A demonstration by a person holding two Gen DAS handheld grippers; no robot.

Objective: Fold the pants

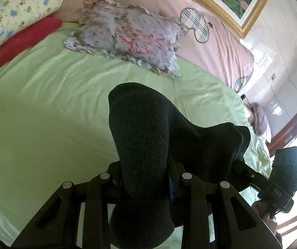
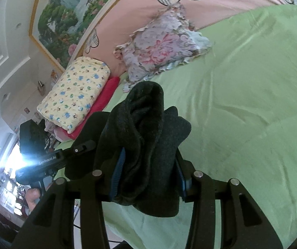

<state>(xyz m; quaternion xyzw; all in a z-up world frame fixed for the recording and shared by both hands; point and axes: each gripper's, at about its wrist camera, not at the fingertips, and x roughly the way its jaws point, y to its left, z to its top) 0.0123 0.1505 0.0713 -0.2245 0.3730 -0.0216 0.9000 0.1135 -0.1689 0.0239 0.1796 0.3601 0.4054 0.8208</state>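
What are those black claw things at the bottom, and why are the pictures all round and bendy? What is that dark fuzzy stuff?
Those are two grabbers, like big tongs, and a person holds one in each hand. Each grabber has a small camera looking along its two fingers, and its wide lens bends the picture. One picture comes from the left gripper, the other from the right gripper. The dark fuzzy stuff is a pair of dark pants, bunched up. Both grabbers are squeezed shut on them, holding them over a bed with a green sheet. Farther back lie a flowery pillow, a yellow folded blanket with little pictures on a red one, and a pink cover with checked hearts.
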